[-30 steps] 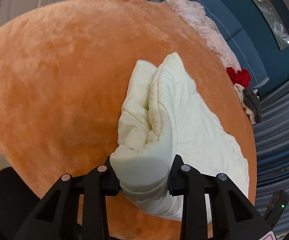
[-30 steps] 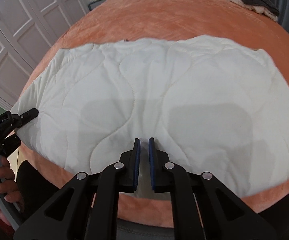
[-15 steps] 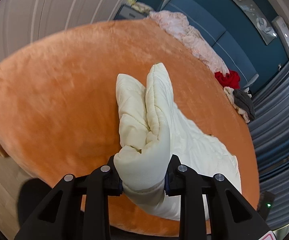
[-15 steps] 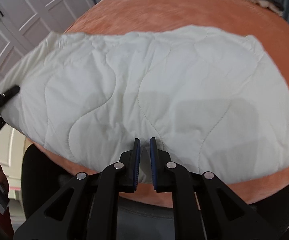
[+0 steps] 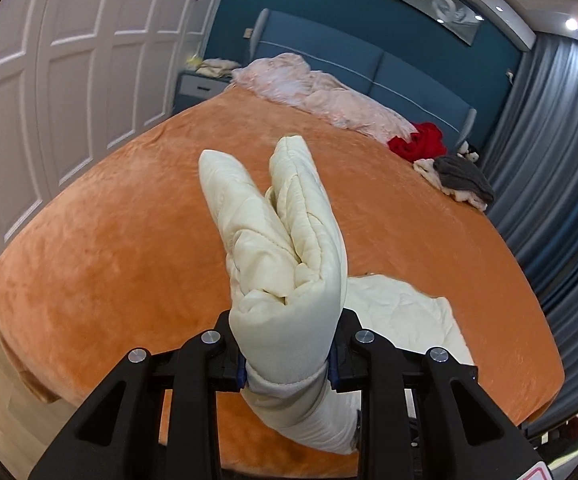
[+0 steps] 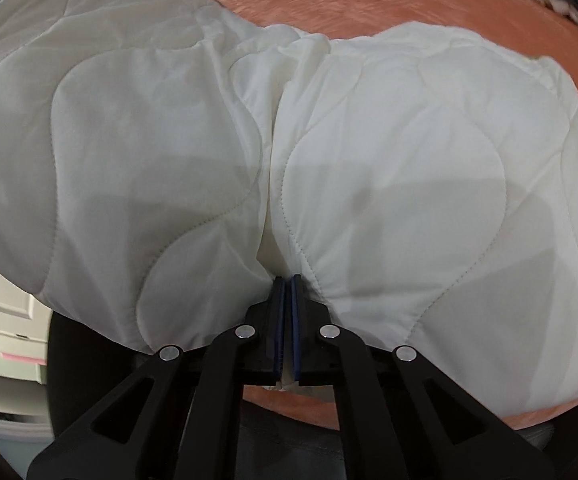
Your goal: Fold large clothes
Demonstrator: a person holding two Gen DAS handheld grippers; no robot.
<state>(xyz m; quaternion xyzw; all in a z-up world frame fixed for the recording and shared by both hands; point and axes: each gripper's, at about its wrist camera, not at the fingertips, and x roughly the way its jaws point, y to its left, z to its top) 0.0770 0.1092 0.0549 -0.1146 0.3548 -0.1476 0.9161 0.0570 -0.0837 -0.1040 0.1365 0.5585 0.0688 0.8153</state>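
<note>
Cream quilted blanket [image 5: 289,280], no legible writing

It was a home bedroom. A wide bed [image 5: 129,264] w/ an orange plush cover filled the room, backed by a blue padded headboard [image 5: 369,64]. White panelled wardrobe doors [image 5: 69,80] lined one wall, grey-blue curtains [image 5: 561,152] the other. A nightstand [image 5: 199,86] sat beside the bed; loose clothes [image 5: 455,174] & a pink blanket [image 5: 317,94] lay near the headboard.

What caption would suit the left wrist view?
Left gripper clamps a bunched quilt corner above an orange bed.
</note>
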